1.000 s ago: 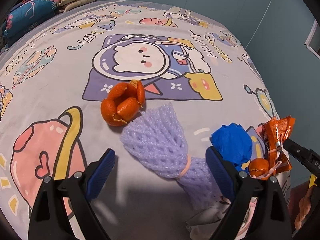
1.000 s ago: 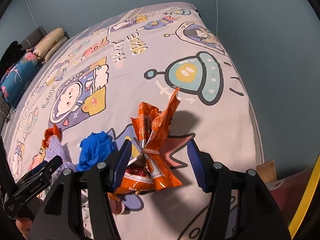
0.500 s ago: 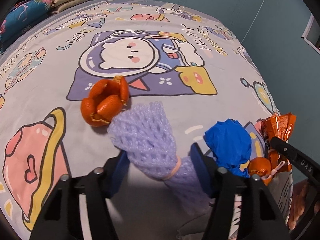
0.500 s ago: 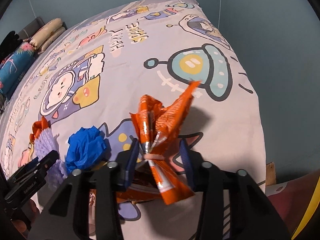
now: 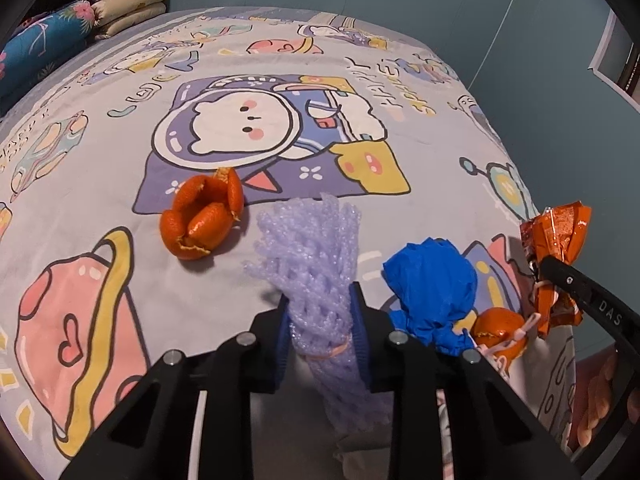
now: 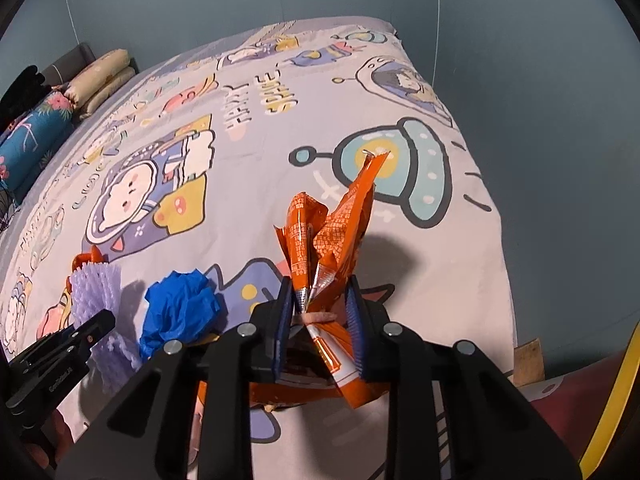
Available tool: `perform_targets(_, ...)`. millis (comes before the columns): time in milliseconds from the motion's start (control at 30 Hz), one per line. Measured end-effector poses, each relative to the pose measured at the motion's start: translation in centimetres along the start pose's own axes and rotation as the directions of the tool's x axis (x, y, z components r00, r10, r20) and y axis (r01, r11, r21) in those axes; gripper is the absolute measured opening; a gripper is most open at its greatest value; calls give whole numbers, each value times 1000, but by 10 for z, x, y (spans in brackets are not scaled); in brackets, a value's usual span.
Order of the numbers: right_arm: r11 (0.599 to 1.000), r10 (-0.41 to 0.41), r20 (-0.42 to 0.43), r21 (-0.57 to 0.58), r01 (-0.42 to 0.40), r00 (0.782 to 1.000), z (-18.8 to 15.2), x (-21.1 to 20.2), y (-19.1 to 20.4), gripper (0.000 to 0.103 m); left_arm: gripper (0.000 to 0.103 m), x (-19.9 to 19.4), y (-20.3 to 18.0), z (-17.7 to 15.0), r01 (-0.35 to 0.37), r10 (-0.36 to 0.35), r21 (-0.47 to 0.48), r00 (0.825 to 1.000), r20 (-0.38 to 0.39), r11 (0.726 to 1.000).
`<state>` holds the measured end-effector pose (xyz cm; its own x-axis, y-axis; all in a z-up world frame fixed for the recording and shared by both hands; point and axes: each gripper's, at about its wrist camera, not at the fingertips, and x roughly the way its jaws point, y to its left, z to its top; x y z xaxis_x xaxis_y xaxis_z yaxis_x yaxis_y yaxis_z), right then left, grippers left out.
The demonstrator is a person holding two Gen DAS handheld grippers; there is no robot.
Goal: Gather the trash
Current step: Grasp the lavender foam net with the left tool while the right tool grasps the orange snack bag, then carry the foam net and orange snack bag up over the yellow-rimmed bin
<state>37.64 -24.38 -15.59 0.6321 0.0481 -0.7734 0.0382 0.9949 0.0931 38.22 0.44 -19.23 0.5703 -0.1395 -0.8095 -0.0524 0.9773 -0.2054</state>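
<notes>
Foam netting, lilac and springy, was the likeliest thing to slip as two claws pinched trash on a cartoon-print bedspread (image 5: 120, 92). The left gripper (image 5: 320, 312) had just been closing, and its blue pads now squeezed the net (image 5: 316, 256) just above the rubber band at its waist; foam that soft could compress and slide out through the pads on the lift, or the flared top could snag the orange peel (image 5: 202, 218) lying just beside it. The right gripper (image 6: 320, 312) had likewise just been closing and now clamped the orange wrapper (image 6: 330, 236) at its own banded neck, the crinkled top fanning up between the pads. Slick foil held over a narrow waist could pull free if the bundle swung, and the tail of the wrapper still lay on the bed below the pads, where it might drag. A crumpled blue wad (image 5: 432, 280) sat between the two bundles, close enough to be knocked or carried along by either one. A second piece of peel (image 5: 498, 330) with a loose band rested near the wrapper, and that band might catch on the rising load. Both grippers pointed steeply down toward the bed from its near edge, side by side, the left one showing at the lower left of the right wrist view.
</notes>
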Motion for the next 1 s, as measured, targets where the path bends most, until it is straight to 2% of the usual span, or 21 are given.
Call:
perform_targets(433,1000,25,56,8,-26,998,-6,-37,-2,22,22,-35,7,-5,16,-16,-2,999,33,1000)
perform_targets(700,999,45,61,2,-45,997,-17,-62,2,22,22,-62,11,-4,15,-16,12,997,70,1000)
perform_targets(1000,999,38,65,-26,-37,997,-27,-95,-5,22,22,-85,-3,-6,19,-23,47,996,89,999)
